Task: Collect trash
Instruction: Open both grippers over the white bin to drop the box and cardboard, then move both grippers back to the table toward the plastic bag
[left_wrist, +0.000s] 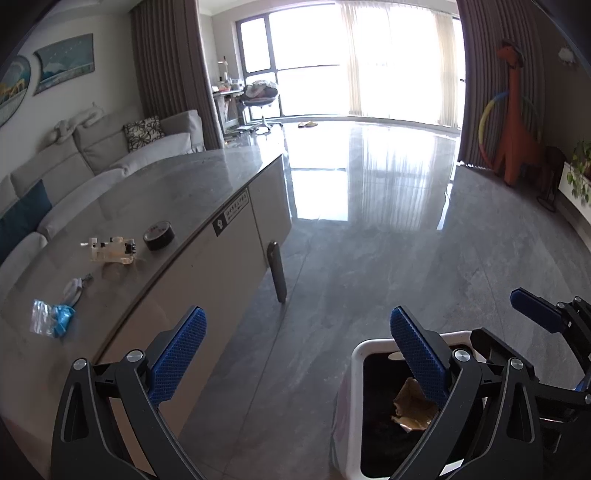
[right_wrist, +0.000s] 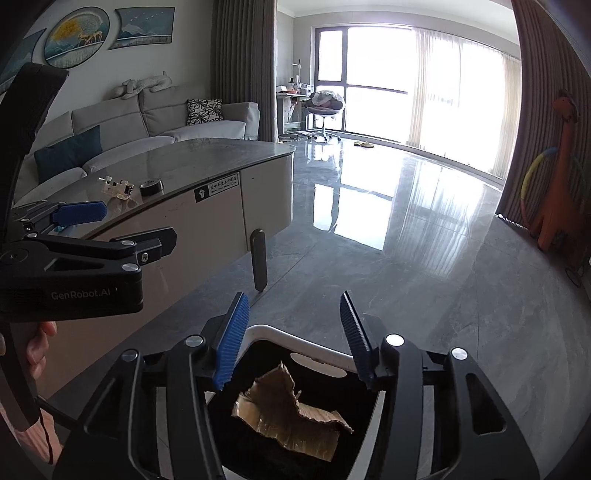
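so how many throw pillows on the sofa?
2 visible. A teal cushion sits at the near end of the sofa; a black-and-white floral cushion leans in the far corner. The near end is cut off behind the left gripper, so more may be hidden.

White-rimmed bin (right_wrist: 317, 338) — brown cardboard scrap (right_wrist: 291, 417); black tape roll (left_wrist: 159, 235).

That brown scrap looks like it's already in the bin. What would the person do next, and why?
Probably swing a gripper back to the table. The torn cardboard scrap lies in the white bin, and the right gripper is open over it with nothing between its fingers. The left gripper is open and empty too, while a clear bag with blue contents and a white wrapper lie on the tabletop.
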